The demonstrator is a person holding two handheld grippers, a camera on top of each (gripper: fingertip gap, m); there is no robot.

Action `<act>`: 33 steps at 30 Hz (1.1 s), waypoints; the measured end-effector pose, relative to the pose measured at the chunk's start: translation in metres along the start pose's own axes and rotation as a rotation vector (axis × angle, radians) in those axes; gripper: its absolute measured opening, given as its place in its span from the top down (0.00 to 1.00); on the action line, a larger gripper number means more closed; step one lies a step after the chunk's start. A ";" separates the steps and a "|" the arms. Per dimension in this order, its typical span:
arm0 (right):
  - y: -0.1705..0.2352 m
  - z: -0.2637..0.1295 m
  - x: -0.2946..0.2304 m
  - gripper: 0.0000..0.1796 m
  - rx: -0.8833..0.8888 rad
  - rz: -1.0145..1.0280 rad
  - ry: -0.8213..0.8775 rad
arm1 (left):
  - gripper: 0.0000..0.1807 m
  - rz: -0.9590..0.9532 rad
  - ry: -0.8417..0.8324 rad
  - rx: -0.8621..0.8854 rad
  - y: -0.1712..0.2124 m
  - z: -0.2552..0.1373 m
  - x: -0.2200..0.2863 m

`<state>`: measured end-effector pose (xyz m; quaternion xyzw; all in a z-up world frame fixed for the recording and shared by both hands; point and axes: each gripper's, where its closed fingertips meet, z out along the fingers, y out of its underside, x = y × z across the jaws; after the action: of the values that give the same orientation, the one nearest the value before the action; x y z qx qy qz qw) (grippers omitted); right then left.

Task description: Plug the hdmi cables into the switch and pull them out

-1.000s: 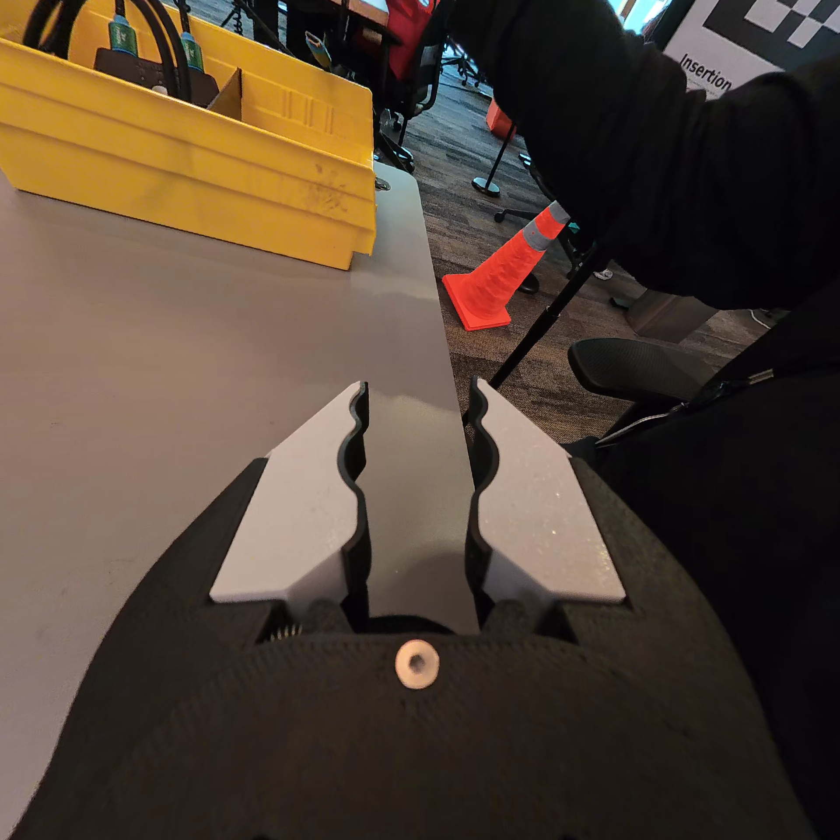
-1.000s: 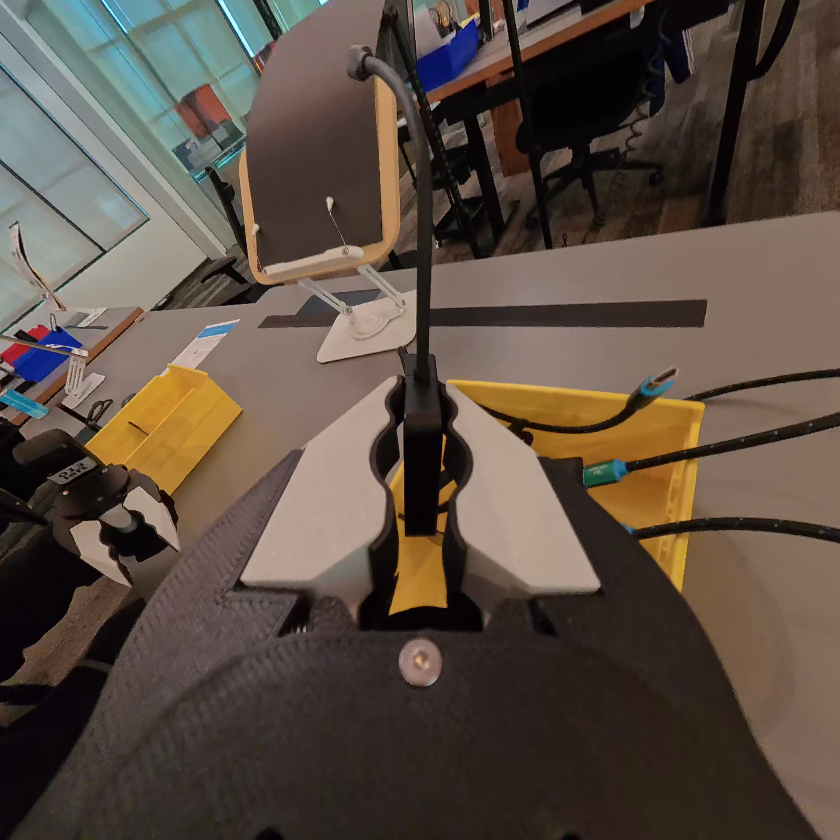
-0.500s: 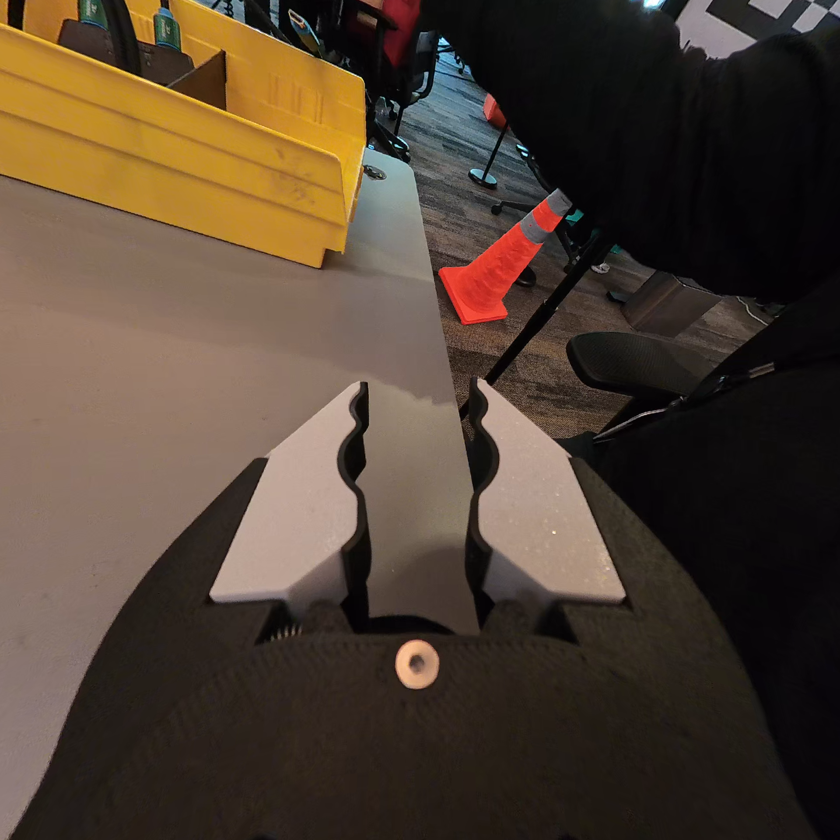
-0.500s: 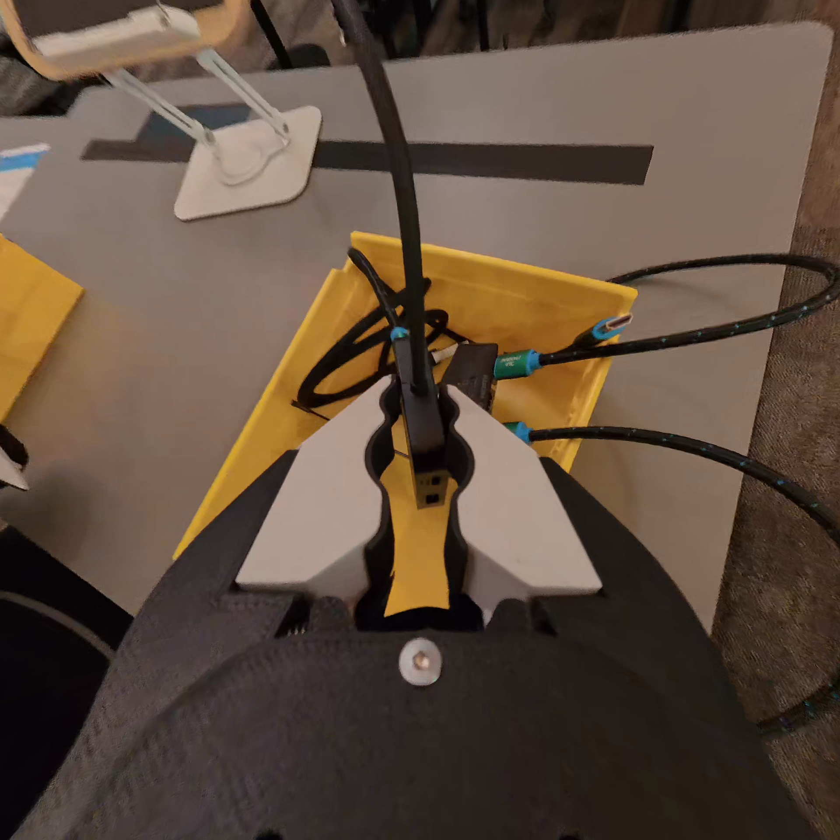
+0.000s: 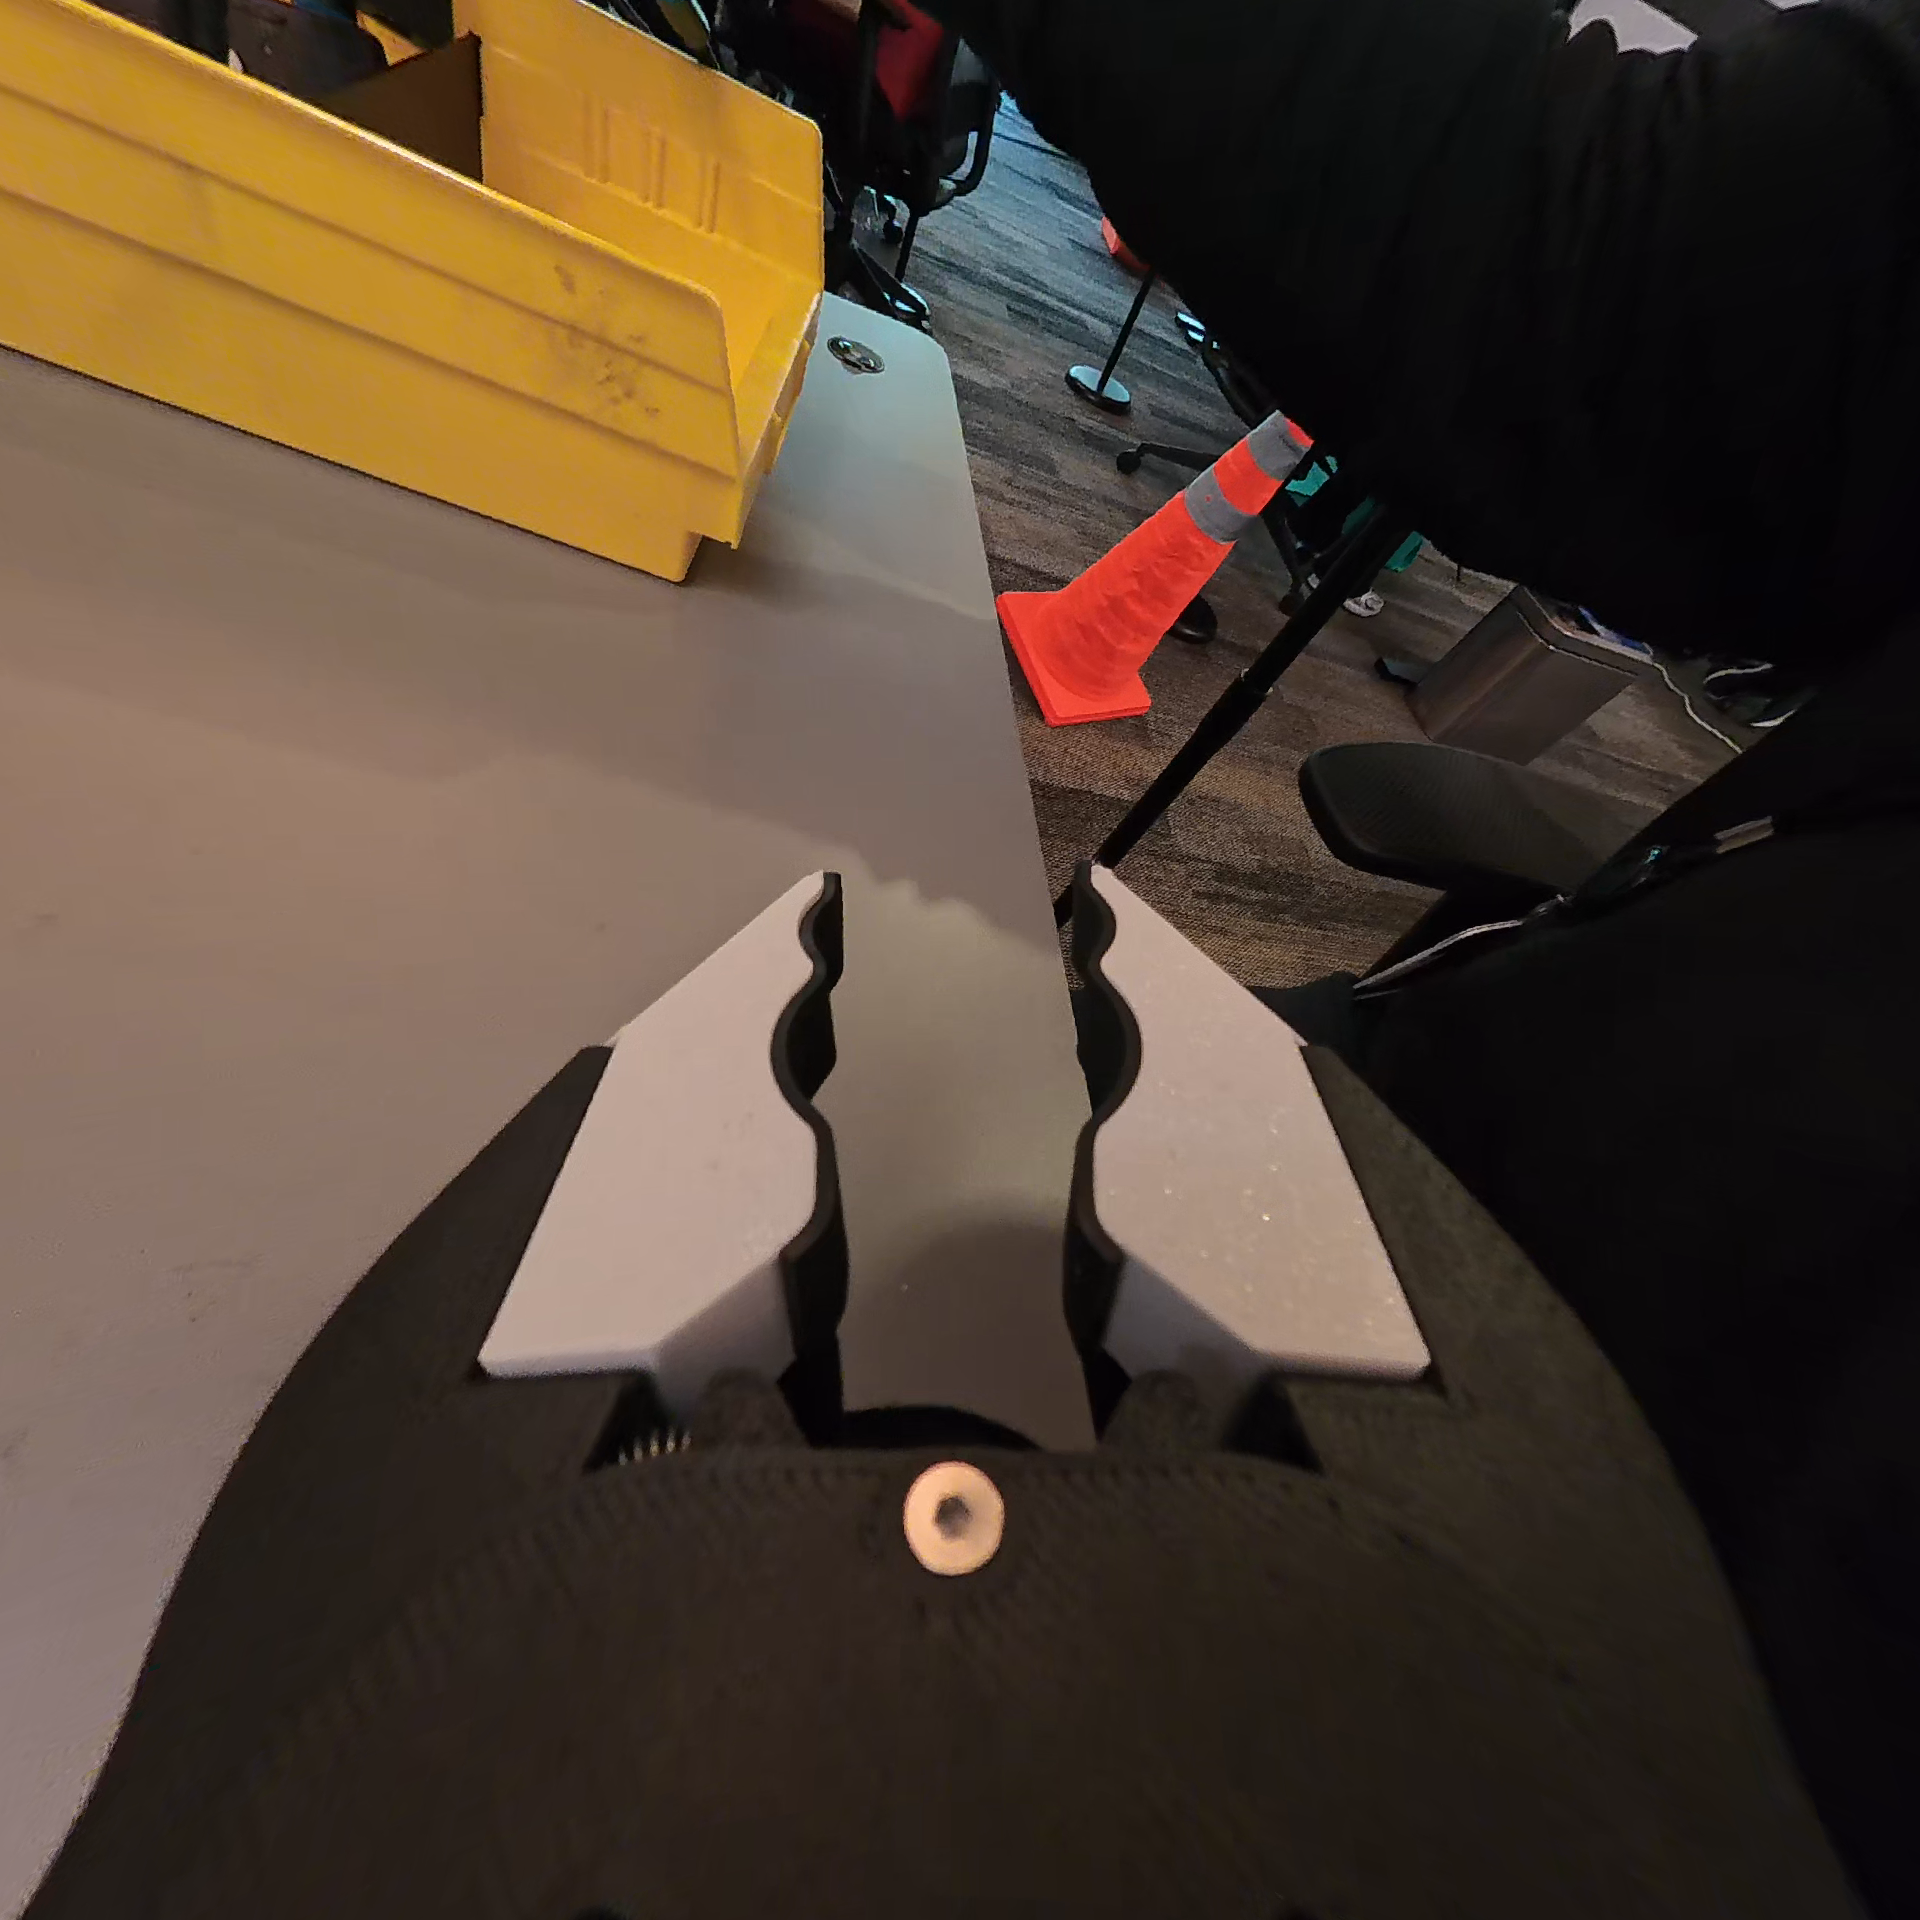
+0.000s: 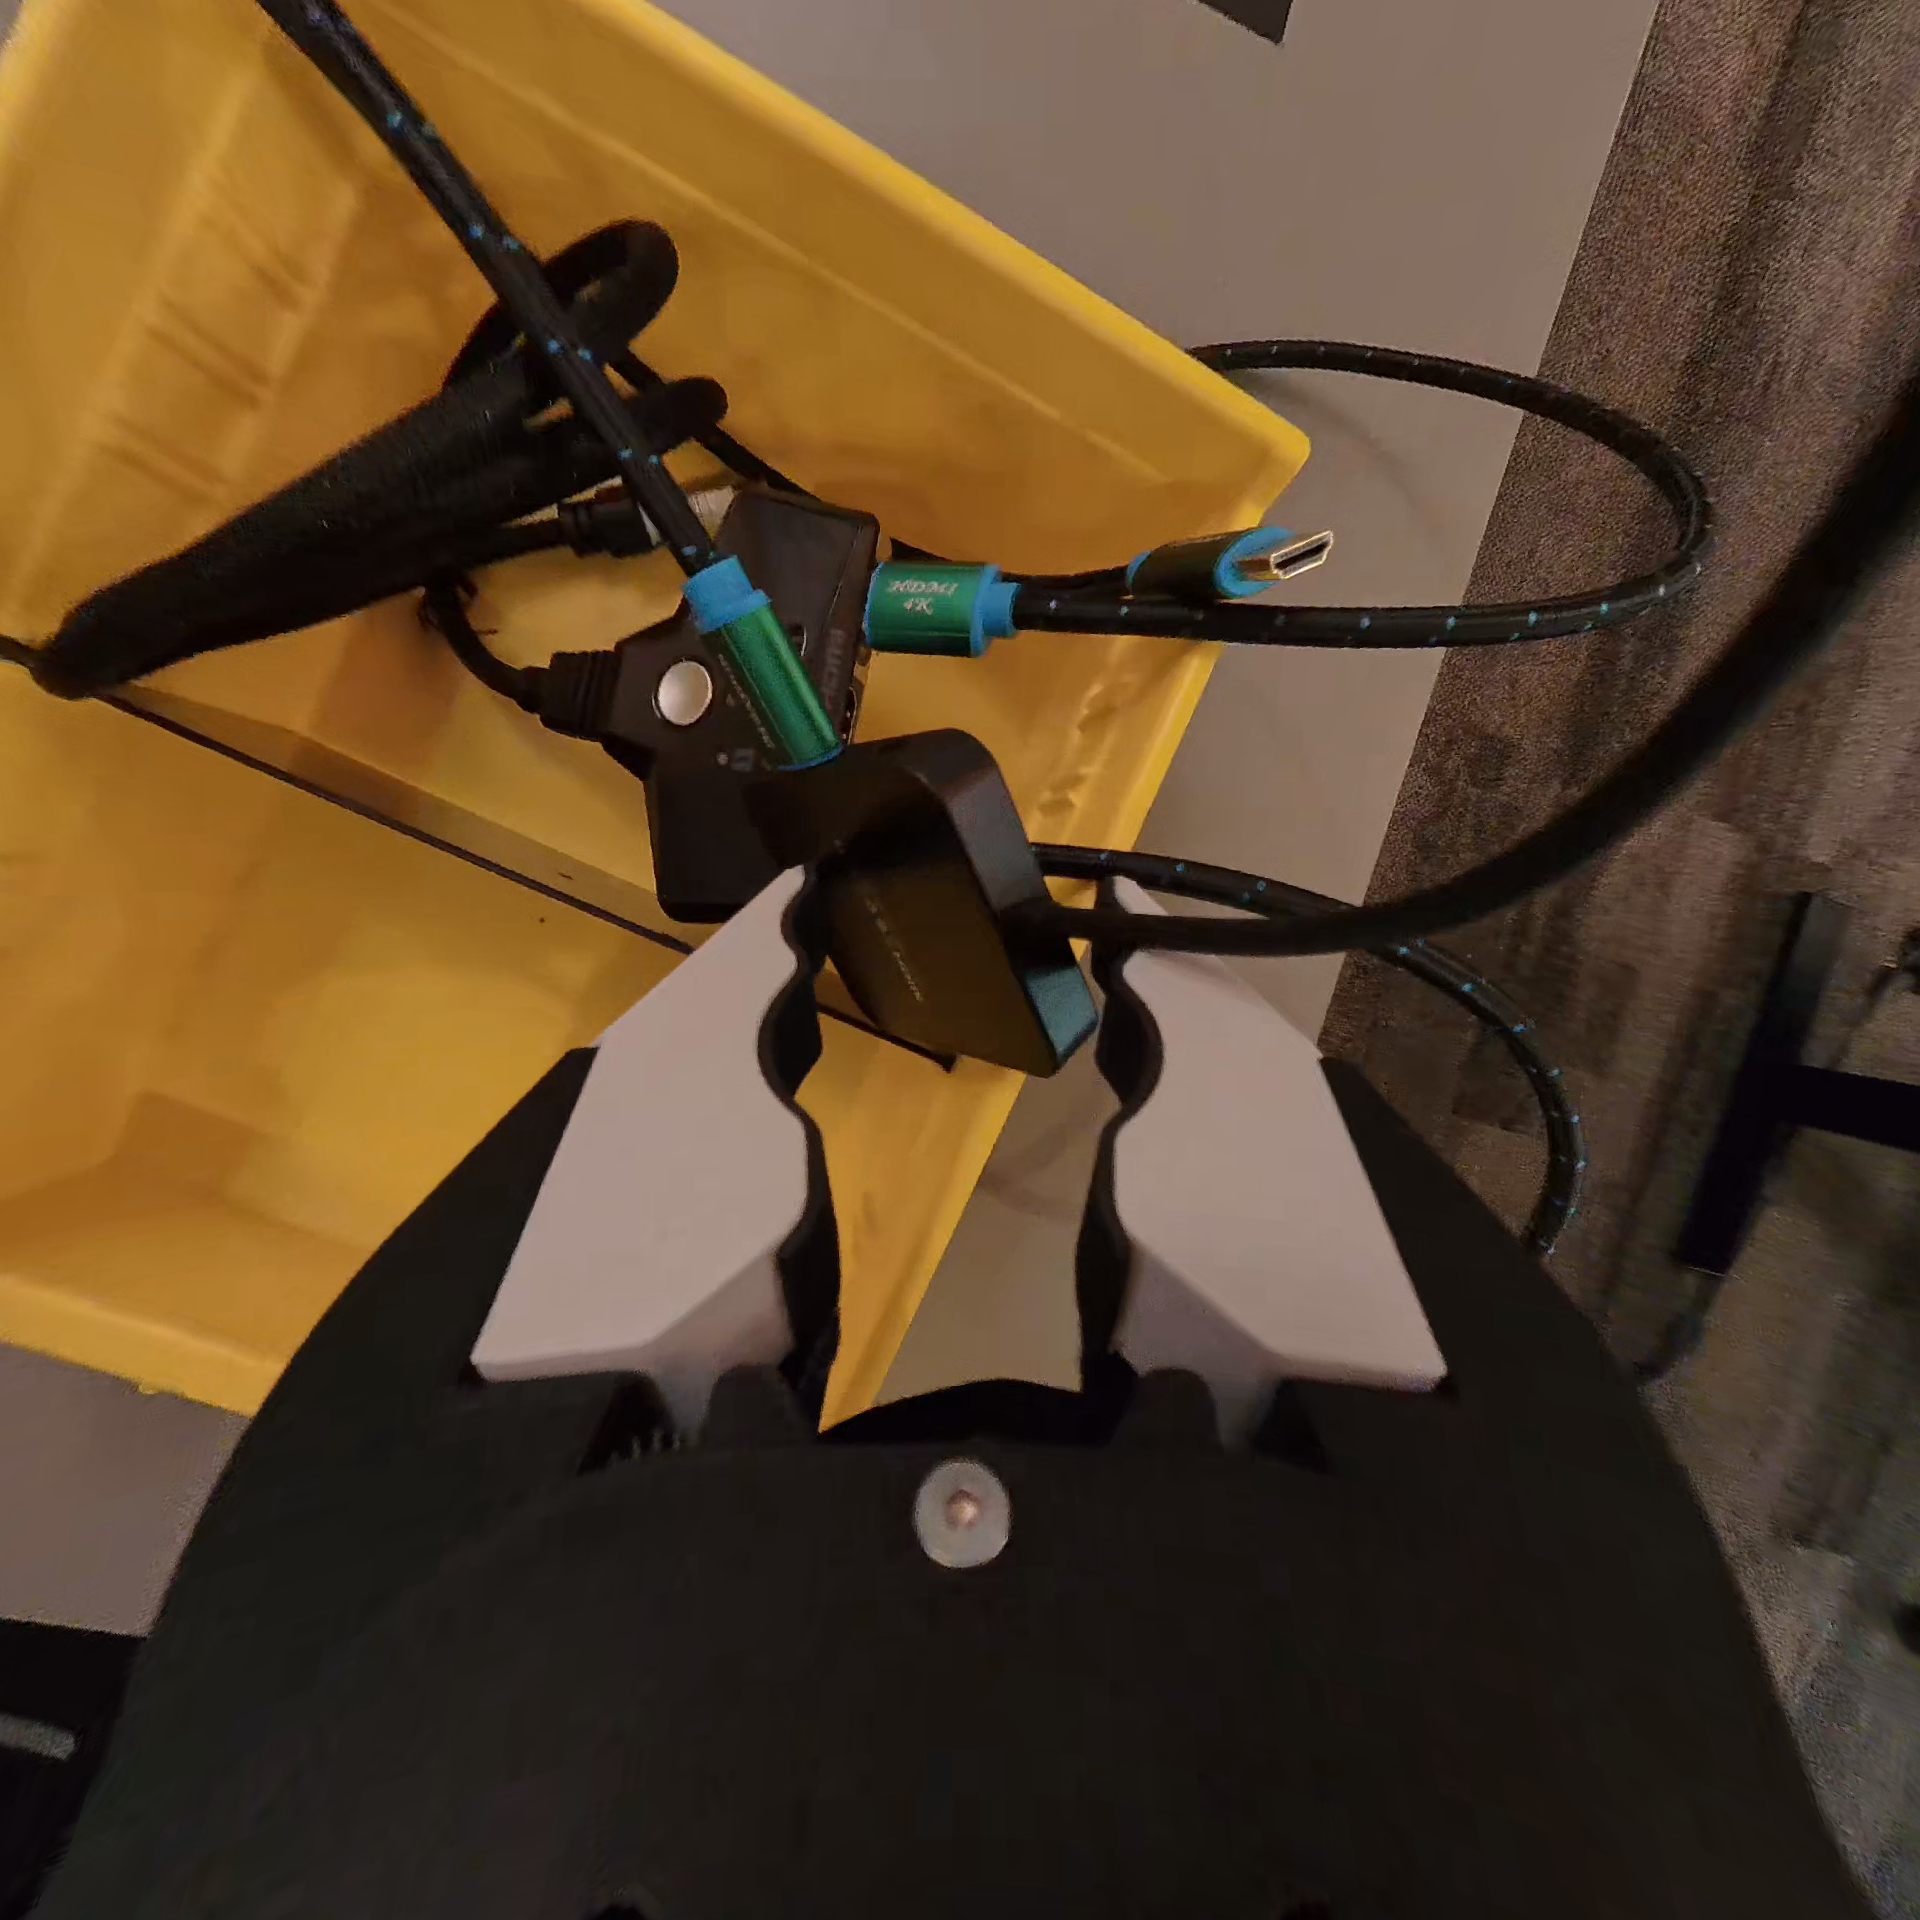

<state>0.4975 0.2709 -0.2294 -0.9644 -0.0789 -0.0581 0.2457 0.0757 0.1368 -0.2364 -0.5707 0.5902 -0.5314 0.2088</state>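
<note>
In the right wrist view my right gripper [image 6: 956, 883] is open over the yellow bin [image 6: 1039, 343]. A black HDMI switch [image 6: 935, 914] lies tilted between its fingertips, with a green HDMI plug [image 6: 774, 691] in its far end. A second black switch with a silver button [image 6: 681, 691] lies in the bin with another green plug [image 6: 930, 608] in it. A loose HDMI plug [image 6: 1236, 561] pokes over the bin's rim. My left gripper [image 5: 956, 883] is open and empty, low over the grey table [image 5: 416, 831], away from the bin [image 5: 416, 343].
Braided black cables [image 6: 1558, 436] loop off the table's right edge over carpet. A dark divider [image 6: 364, 800] splits the bin. In the left wrist view an orange cone [image 5: 1143, 582] and a black chair seat [image 5: 1455, 810] stand right of the table; a person's black sleeve [image 5: 1558, 312] fills the upper right. One gripper's finger ends stand about 45 cm off the other's.
My right gripper has tipped down over the bin and opened; the switch it clamped edge-on now lies loose between the tips. My left gripper drifted slightly, still open.
</note>
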 end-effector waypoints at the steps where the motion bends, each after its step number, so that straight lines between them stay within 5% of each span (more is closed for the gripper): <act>1: 0.002 -0.001 -0.001 0.70 -0.009 -0.014 0.003 | 0.77 0.000 0.001 -0.001 0.000 0.000 0.000; 5: 0.000 -0.013 -0.004 0.64 0.023 -0.038 0.005 | 0.77 -0.002 0.000 -0.001 0.000 -0.001 -0.001; 14: -0.007 -0.040 0.004 0.69 0.127 -0.004 0.023 | 0.77 0.001 0.002 -0.004 0.000 0.001 0.001; 17: -0.017 -0.052 0.013 0.78 0.203 -0.019 0.100 | 0.77 0.010 -0.003 -0.004 -0.002 0.000 0.002; 21: -0.012 -0.063 0.009 0.74 0.218 -0.041 0.107 | 0.76 0.036 -0.032 0.014 -0.014 -0.007 0.003; 33: 0.053 -0.130 -0.041 0.67 0.437 -0.007 0.082 | 0.72 0.221 -0.558 0.078 -0.081 -0.125 -0.013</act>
<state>0.4571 0.1574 -0.1469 -0.8848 -0.0829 -0.0797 0.4515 0.0088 0.2141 -0.1277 -0.6185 0.5479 -0.3502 0.4412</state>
